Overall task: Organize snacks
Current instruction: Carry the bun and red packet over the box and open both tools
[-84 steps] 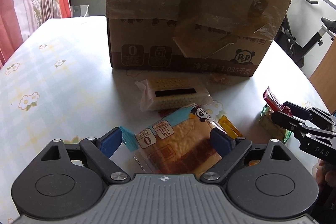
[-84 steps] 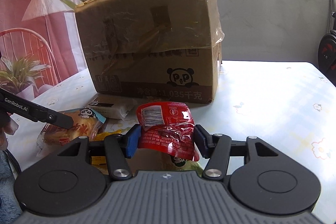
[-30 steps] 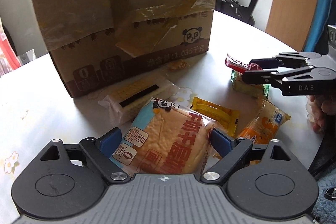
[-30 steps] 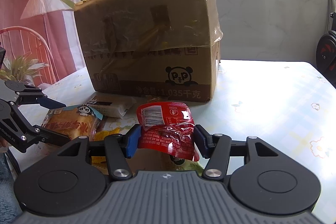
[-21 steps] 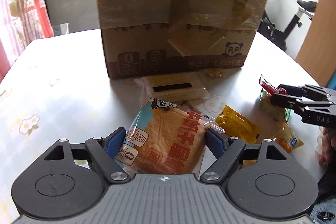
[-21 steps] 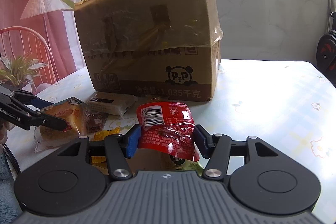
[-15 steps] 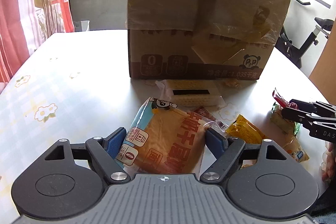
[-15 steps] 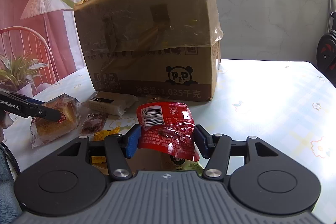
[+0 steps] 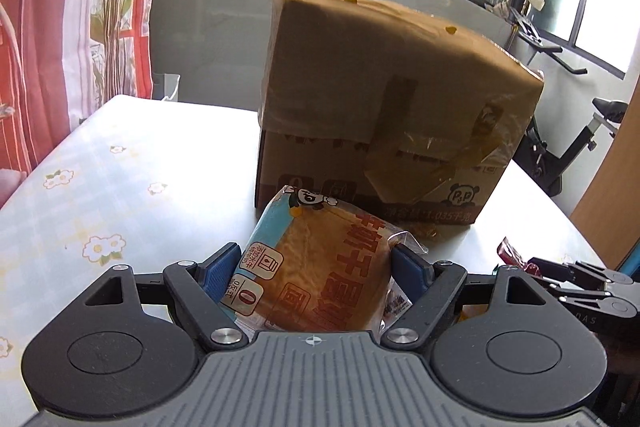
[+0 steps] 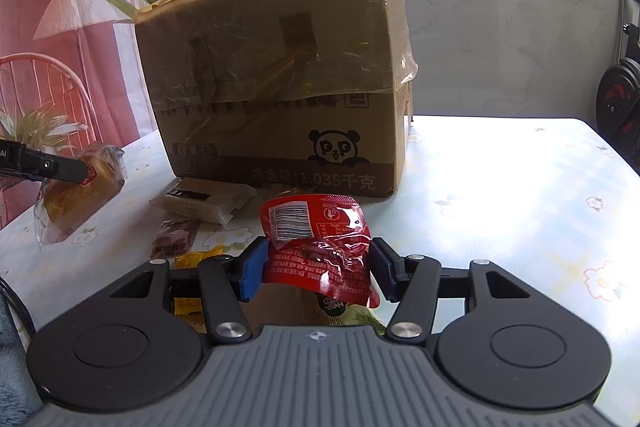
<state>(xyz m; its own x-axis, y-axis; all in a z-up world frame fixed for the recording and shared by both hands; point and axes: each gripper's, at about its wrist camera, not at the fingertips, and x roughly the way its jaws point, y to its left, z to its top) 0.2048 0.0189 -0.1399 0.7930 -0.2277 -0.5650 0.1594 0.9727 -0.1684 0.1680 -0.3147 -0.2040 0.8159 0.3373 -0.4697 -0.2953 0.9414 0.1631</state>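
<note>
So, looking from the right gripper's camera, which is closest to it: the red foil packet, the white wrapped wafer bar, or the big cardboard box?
1. Red foil packet, clamped in the right gripper.
2. White wrapped wafer bar, on the table, ahead-left.
3. Big cardboard box, standing behind both.

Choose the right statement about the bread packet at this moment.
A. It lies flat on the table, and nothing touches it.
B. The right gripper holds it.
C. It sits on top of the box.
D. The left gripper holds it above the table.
D: the left gripper is shut on the bread packet, and the right wrist view shows the packet hanging clear of the table.
</note>
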